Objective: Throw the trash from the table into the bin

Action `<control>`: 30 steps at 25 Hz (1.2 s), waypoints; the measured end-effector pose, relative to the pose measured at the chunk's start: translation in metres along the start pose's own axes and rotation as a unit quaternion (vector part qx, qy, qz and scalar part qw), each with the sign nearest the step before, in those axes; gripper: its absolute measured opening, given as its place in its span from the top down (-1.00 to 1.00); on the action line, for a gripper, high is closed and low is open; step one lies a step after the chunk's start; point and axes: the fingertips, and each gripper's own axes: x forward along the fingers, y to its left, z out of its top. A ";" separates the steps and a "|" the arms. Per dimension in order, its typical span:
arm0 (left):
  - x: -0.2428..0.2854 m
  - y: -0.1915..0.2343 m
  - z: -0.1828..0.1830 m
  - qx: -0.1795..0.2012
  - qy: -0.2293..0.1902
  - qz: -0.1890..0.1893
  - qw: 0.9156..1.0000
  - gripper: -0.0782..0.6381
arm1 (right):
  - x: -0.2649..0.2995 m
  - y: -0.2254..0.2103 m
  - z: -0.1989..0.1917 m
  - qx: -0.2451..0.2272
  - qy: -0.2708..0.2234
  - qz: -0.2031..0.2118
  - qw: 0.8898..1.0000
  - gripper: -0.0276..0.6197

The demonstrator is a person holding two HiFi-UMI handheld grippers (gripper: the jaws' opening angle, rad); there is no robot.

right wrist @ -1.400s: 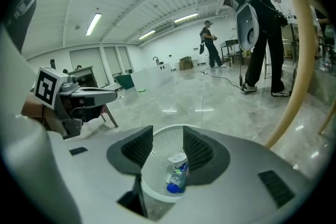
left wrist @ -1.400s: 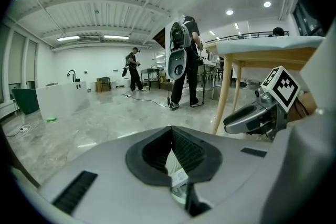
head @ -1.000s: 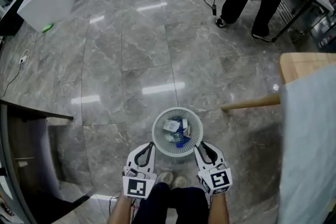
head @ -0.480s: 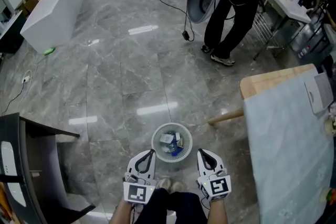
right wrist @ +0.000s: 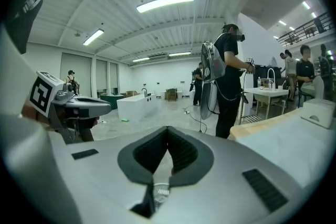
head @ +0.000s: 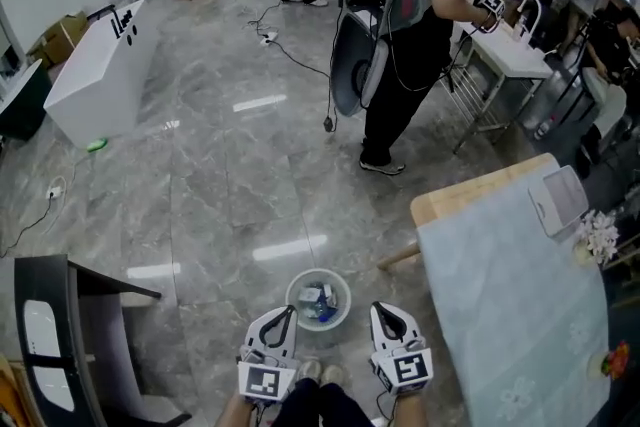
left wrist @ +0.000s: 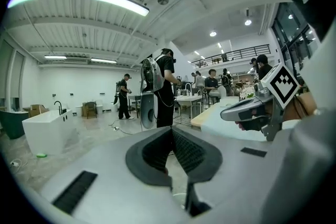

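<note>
A round white mesh bin (head: 318, 299) stands on the grey floor just ahead of my feet, with white and blue trash (head: 320, 299) inside it. My left gripper (head: 283, 313) and my right gripper (head: 378, 309) hang side by side above and just short of the bin, one at each side. Both are shut with nothing between the jaws, which meet in the left gripper view (left wrist: 171, 131) and in the right gripper view (right wrist: 167, 130). The table (head: 520, 305) with its pale blue cloth lies to the right.
On the table are a white flat device (head: 558, 198), white flowers (head: 598, 235) and a small red thing (head: 617, 358). A dark chair (head: 60, 335) stands at the left. A person with a backpack rig (head: 405, 25) stands ahead; a white bathtub (head: 95, 75) and floor cables (head: 290, 55) lie further off.
Both grippers have risen away from the bin, which now looks smaller and further below. The head view has tilted up, bringing in the table and the room.
</note>
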 end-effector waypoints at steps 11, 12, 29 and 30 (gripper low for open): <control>-0.034 -0.018 0.067 0.011 -0.001 -0.023 1.000 0.76 | -0.058 0.006 0.086 0.008 -0.045 -0.026 0.999 0.90; -0.035 -0.018 0.067 0.011 -0.003 -0.022 1.000 0.76 | -0.059 0.008 0.088 0.006 -0.048 -0.025 0.999 0.90; -0.038 -0.017 0.075 0.016 -0.017 -0.019 1.000 0.76 | -0.061 0.017 0.088 -0.003 -0.051 -0.022 0.998 0.90; -0.038 -0.016 0.074 0.016 -0.017 -0.018 1.000 0.76 | -0.060 0.018 0.087 -0.003 -0.051 -0.021 0.998 0.90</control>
